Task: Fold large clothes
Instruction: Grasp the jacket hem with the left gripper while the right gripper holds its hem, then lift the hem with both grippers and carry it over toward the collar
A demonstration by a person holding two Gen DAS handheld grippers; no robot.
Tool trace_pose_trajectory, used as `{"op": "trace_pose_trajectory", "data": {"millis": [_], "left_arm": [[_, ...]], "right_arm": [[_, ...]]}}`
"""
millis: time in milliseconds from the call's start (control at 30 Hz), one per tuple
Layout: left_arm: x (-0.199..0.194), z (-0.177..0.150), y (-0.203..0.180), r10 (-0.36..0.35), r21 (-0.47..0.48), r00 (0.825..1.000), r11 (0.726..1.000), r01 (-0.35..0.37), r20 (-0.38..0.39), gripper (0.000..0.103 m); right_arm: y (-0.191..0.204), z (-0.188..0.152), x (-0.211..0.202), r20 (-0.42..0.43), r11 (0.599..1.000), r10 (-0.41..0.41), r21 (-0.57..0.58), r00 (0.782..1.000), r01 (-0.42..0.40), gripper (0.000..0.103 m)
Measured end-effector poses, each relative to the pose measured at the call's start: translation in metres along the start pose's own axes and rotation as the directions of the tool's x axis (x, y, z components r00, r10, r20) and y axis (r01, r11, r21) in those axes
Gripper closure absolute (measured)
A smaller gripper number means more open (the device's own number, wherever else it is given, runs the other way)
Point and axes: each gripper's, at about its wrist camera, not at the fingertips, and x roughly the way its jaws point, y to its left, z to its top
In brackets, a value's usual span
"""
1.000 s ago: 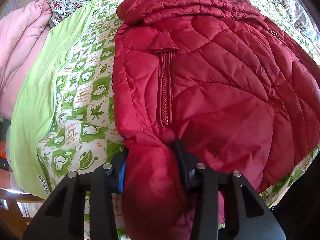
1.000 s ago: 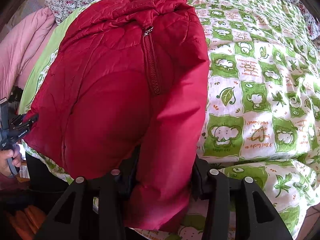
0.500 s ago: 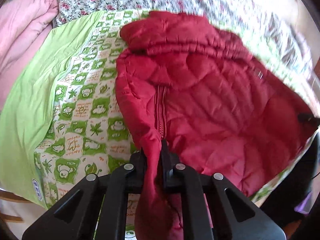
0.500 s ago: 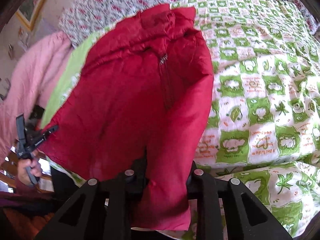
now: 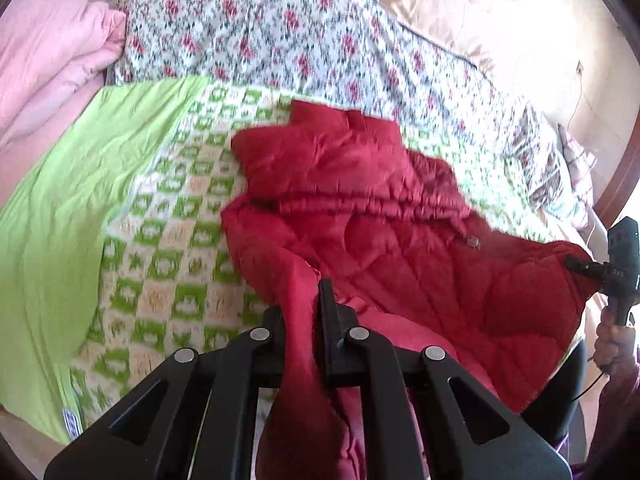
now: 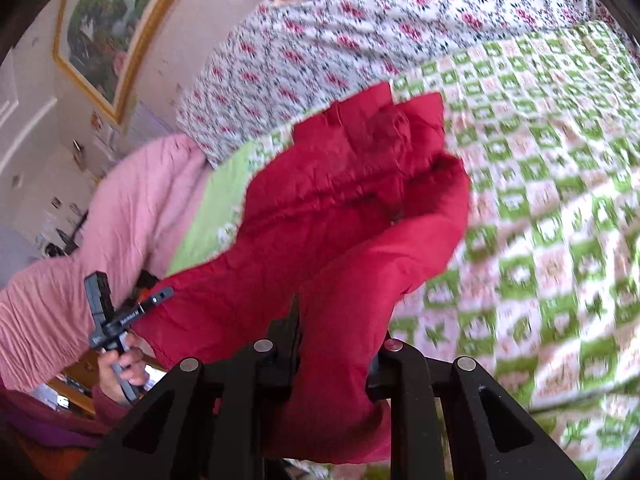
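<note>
A red quilted jacket point(image 5: 380, 240) lies on a green checked bedspread point(image 5: 168, 248), its hem lifted off the bed by both claws, likely so it can be folded toward the collar ahead. The left gripper point(image 5: 306, 312) pinches one hem corner; the right gripper point(image 6: 336, 344) clamps the other, keeping the edge stretched between them.
</note>
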Motion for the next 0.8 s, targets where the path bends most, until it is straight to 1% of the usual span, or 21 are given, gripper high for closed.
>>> {"op": "trace_pose_trajectory", "data": {"millis": [167,267,400,500,533,567,600,633,733,800], "left_arm": [[0.004,0.039,0.001,-0.004,0.003,0.999,1.000,0.004,0.050,0.096],[0.009,0.062,0.001,-0.001,0.008,0.997,1.000,0.001,0.076,0.096],[0.026,0.094,0.010,-0.020,-0.026,0.996,0.999,0.022,0.088,0.096],[0.045,0.118,0.023,-0.042,-0.080,0.996,0.996,0.048,0.080,0.096],[0.051,0.125,0.027,-0.048,-0.096,0.996,0.994,0.055,0.074,0.096],[0.060,0.133,0.032,-0.059,-0.119,0.996,0.991,0.067,0.068,0.096],[0.070,0.141,0.036,-0.069,-0.136,0.996,0.988,0.077,0.060,0.096],[0.078,0.147,0.039,-0.072,-0.147,0.996,0.986,0.078,0.052,0.096],[0.109,0.165,0.045,-0.052,-0.167,0.998,0.984,0.055,0.021,0.096],[0.131,0.176,0.048,-0.031,-0.171,1.000,0.985,0.031,0.000,0.096]], "right_arm": [[0.003,0.035,0.005,0.054,1.000,0.017,-0.008,0.998,-0.016,0.084],[0.004,0.060,0.009,0.078,1.000,0.008,-0.018,0.997,-0.007,0.084],[0.002,0.101,0.020,0.114,1.000,-0.007,-0.016,0.993,0.009,0.084],[-0.005,0.128,0.033,0.131,1.000,-0.019,0.003,0.991,0.019,0.084],[-0.014,0.147,0.044,0.138,1.000,-0.023,0.021,0.990,0.020,0.084],[-0.014,0.147,0.044,0.138,1.000,-0.023,0.021,0.990,0.020,0.085],[-0.022,0.163,0.057,0.141,0.999,-0.031,0.040,0.990,0.026,0.085],[-0.022,0.163,0.057,0.141,0.999,-0.031,0.040,0.990,0.026,0.084],[-0.043,0.188,0.082,0.145,0.994,-0.028,0.109,0.989,0.012,0.084],[-0.054,0.202,0.098,0.140,0.990,-0.045,0.136,0.989,0.026,0.084]]}}
